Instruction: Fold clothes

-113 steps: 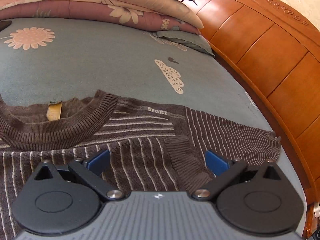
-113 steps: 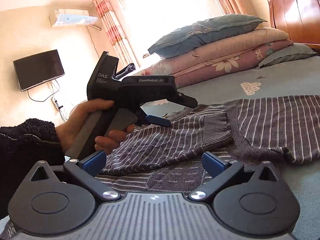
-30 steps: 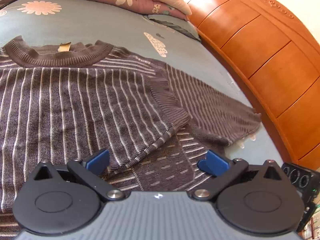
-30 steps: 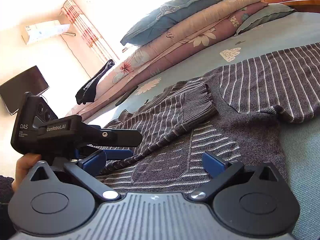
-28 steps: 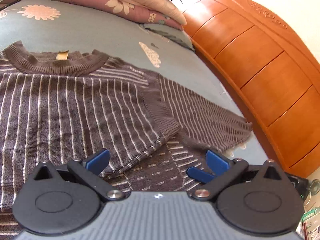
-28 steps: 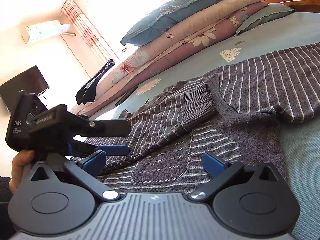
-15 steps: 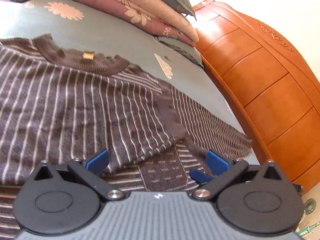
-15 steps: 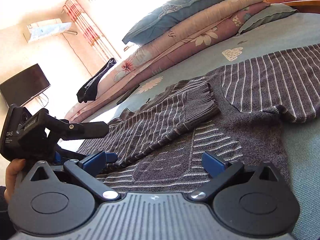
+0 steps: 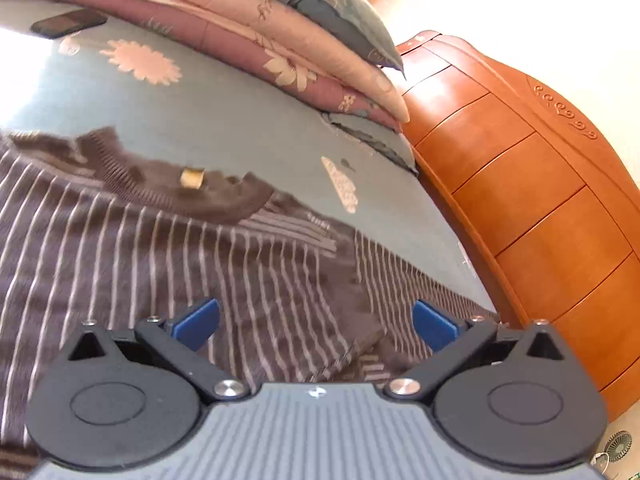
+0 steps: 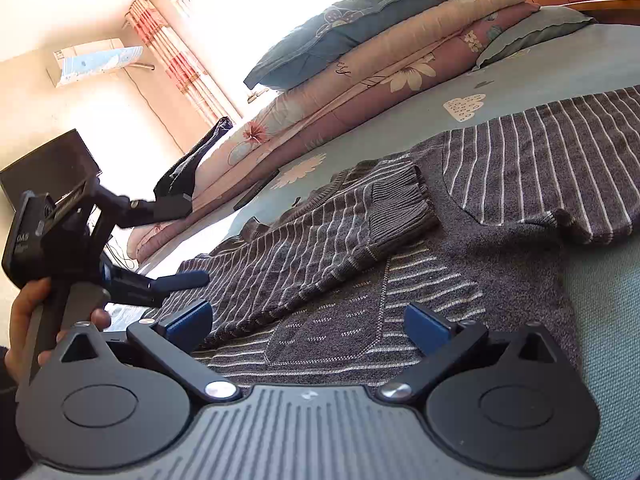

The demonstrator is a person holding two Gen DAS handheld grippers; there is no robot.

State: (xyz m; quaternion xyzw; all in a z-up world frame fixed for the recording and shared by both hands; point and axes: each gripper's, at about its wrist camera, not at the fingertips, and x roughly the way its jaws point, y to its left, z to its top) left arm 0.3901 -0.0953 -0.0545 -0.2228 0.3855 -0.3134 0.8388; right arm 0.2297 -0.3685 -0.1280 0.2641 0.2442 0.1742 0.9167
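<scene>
On the bed [image 9: 224,120], spread flat with its collar [image 9: 168,196] toward the stacked quilts [image 9: 248,36], lies the striped sweater [image 10: 420,288]. One sleeve [image 10: 328,236] is laid across the chest, its ribbed cuff [image 10: 400,208] near the sweater's middle; the other sleeve [image 10: 560,176] stretches out sideways from the body toward the wooden headboard [image 9: 540,208]. Over the last second the left tongs [image 9: 316,320] have swung up and away from the sweater's lower edge: their view, which a moment ago took in the hem and the folded cuff, now looks further up toward the collar and quilts, and is blurred by motion. In the right view they stand raised beside the sweater, higher than half a second ago, held by a hand [image 10: 24,320]. Their fingers stand wide apart with nothing between them. The right tongs [image 10: 308,324] have hardly shifted, hovering low over the sweater's lower front, likewise spread wide and empty. So neither tool has cloth in hold; one sleeve is in, and the outstretched sleeve looks like the part left to bring across.
</scene>
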